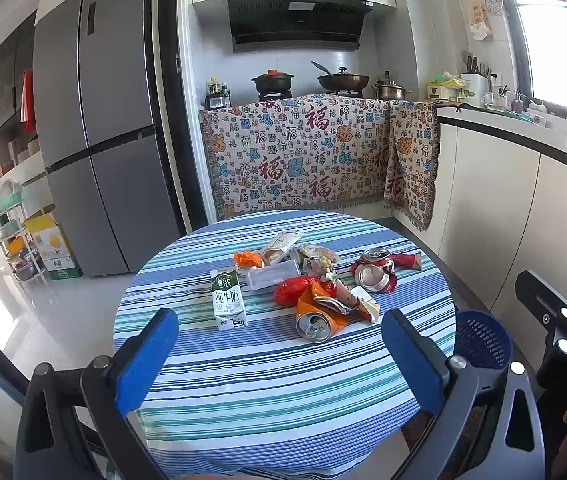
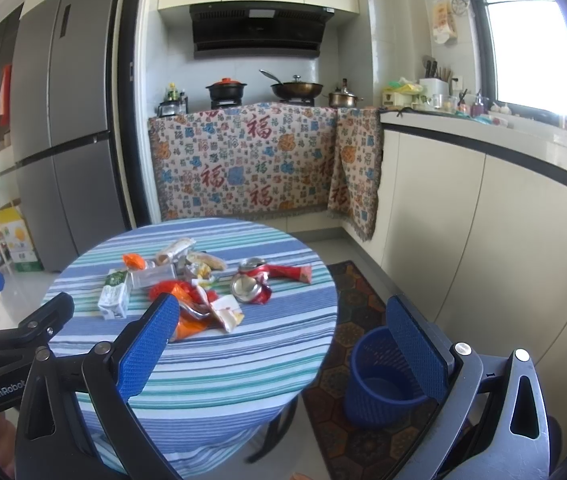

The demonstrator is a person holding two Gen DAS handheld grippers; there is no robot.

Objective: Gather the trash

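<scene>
Both tools hang back from the round tabletop (image 1: pixel 283 380), short of the trash. The left tool (image 1: pixel 279 356) has its jaws spread wide with nothing between them; the right tool (image 2: pixel 283 356) is likewise spread and empty.

The trash lies in a loose heap near the middle of the striped cloth: a milk carton (image 1: pixel 228 300) on the left, a clear plastic box (image 1: pixel 273 276) behind it, an orange can (image 1: pixel 315 322) nearest the tools, a crushed red can (image 1: pixel 375 274) to the right, and wrappers (image 1: pixel 283 244) at the back. The blue bin (image 2: pixel 383 376) stands on a rug on the floor, just beside the tabletop's right edge and below it.

Risks, as I judge them: the pieces overlap, so closing on one can drag its neighbours and sweep something off the edge. The orange can is wrapped in crumpled foil and may slip or come up with loose scraps. The crushed cans are uneven and could twist out of the pads. The bin sits low, so a release from too far over may miss it.

The carton lies flat, its long axis running roughly toward the tools, top end away. The orange can lies on its side, its open end facing the tools.
</scene>
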